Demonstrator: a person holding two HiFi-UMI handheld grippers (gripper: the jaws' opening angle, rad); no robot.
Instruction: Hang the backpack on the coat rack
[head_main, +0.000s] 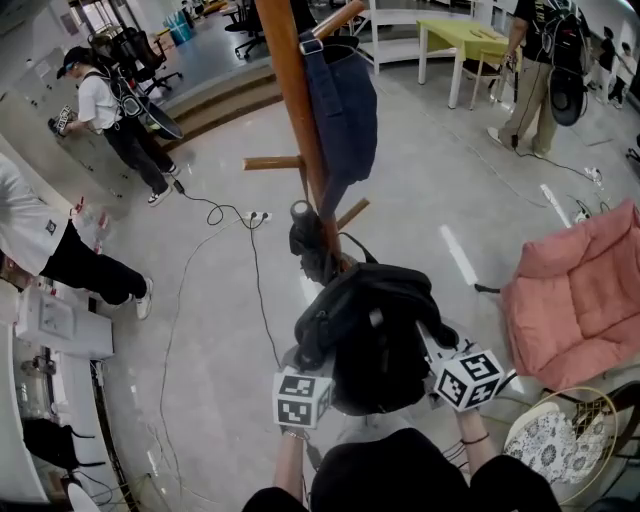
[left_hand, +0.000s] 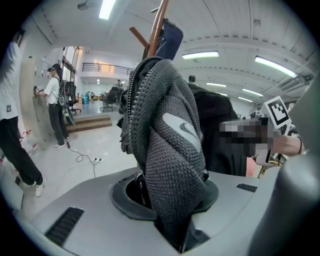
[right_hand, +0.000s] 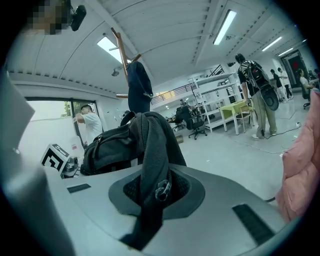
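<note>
A black backpack hangs between my two grippers, just in front of the wooden coat rack. A dark blue garment hangs from an upper peg of the rack. Side pegs stick out lower down the pole. My left gripper is shut on a padded grey mesh shoulder strap of the backpack. My right gripper is shut on a thin dark strap with a metal zip pull. In the head view only the marker cubes show; the backpack hides the fingertips.
A dark item sits low on the rack. A pink folded chair and a round wicker seat stand at the right. Cables and a power strip lie on the floor to the left. People stand by the left wall and near a yellow-green table.
</note>
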